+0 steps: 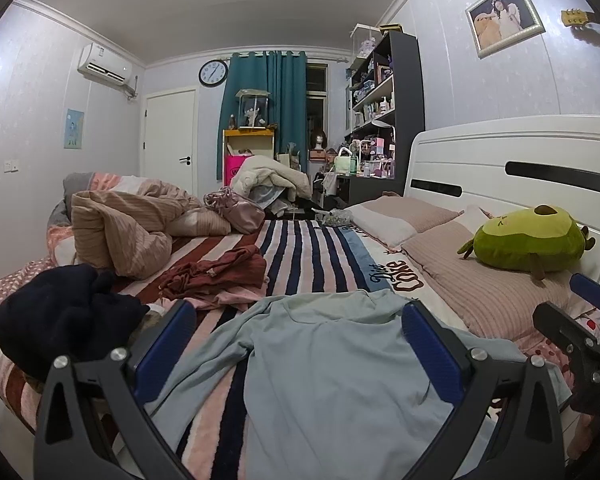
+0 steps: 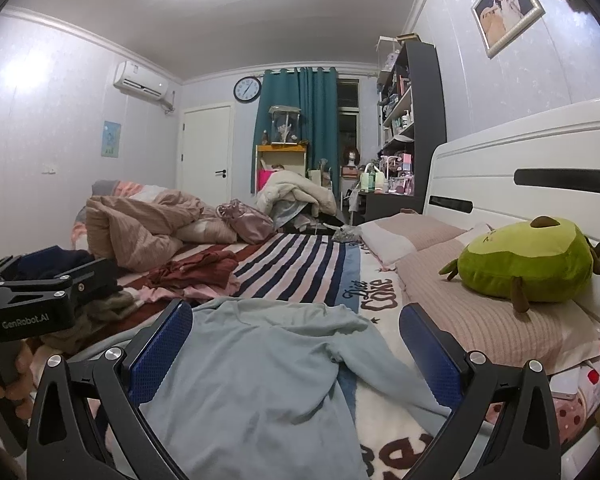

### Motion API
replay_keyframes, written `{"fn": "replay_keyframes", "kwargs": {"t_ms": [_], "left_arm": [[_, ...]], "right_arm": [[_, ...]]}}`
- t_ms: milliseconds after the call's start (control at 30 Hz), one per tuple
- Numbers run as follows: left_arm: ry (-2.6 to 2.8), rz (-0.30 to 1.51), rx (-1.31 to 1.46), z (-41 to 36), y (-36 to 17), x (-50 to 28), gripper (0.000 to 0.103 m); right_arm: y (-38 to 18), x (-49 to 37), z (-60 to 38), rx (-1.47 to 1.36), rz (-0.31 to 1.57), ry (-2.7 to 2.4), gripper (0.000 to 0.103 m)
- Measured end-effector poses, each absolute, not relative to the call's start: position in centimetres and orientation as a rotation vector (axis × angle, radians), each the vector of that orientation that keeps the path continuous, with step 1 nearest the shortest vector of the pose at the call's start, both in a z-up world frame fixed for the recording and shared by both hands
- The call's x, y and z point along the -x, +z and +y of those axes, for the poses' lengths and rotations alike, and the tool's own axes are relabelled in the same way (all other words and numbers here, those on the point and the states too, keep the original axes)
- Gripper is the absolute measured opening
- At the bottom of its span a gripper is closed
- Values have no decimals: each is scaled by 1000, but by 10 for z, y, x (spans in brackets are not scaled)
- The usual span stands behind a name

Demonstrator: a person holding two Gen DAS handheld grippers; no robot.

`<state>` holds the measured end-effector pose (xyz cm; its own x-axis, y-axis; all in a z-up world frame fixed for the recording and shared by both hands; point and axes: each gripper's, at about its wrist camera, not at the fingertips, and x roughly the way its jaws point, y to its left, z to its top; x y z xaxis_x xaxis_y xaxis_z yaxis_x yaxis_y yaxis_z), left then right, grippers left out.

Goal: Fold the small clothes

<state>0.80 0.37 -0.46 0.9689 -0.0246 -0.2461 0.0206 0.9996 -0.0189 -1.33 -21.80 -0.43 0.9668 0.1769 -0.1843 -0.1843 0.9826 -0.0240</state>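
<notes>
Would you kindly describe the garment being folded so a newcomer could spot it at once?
Start at the white headboard and come down the striped blanket to its near end. The light blue long-sleeved top lies spread flat there, unlike the crumpled dark red clothes and the navy heap beyond.

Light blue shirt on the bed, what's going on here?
A person holds a two-finger gripper in each hand over the bed. The left gripper and right gripper are both open, poised above the light blue shirt, which lies spread flat on the striped blanket, sleeves out, not yet folded. Nothing is gripped. More clothes wait to the left: a dark red garment and a dark navy one.
</notes>
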Motion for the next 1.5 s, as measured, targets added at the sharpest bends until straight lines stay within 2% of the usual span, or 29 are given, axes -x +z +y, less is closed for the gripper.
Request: {"fn": "replay_keyframes", "kwargs": {"t_ms": [1500], "left_arm": [[-24,256,10,4,-10,-9,102]], "right_arm": [[-9,12,-217,36,187,180,103]]}}
